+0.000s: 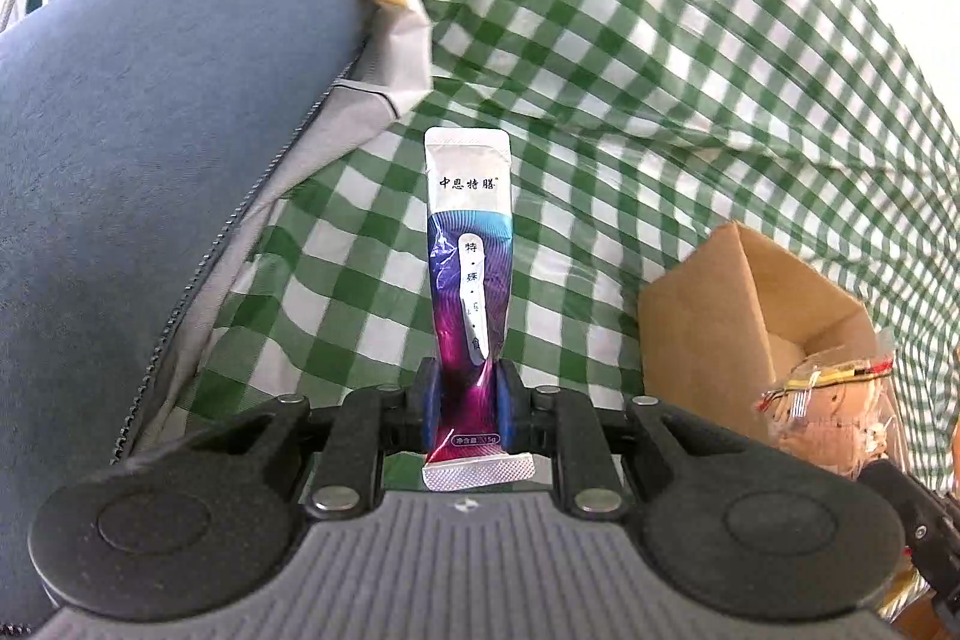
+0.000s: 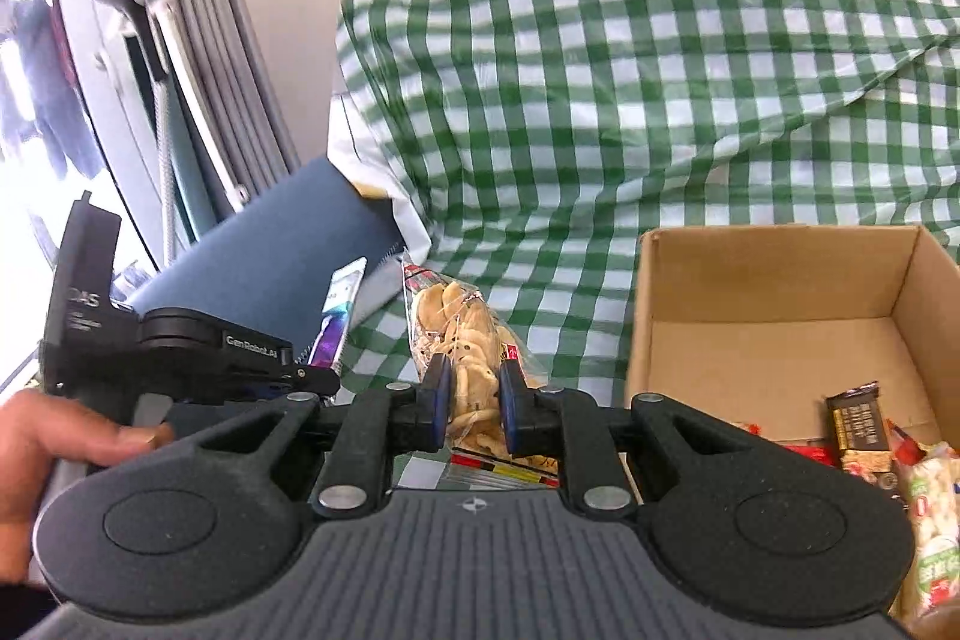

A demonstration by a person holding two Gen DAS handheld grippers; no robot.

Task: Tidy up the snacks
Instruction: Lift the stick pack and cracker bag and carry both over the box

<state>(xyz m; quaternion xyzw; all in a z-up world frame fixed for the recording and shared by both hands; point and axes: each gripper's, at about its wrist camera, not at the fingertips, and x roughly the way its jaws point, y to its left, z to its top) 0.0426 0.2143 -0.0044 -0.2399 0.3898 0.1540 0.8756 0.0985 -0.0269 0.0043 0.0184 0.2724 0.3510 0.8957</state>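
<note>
Upright, sachet (image 1: 470,274) sits pinched between left claw (image 1: 467,403) pads.

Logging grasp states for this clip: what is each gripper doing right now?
Left gripper: closed on the purple stick sachet, held upright.
Right gripper: closed on the clear bag of crackers, left of the cardboard box.

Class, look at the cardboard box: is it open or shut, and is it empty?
Open and not empty. The cardboard box has no lid over it, and wrapped snacks lie in its near corner.
</note>
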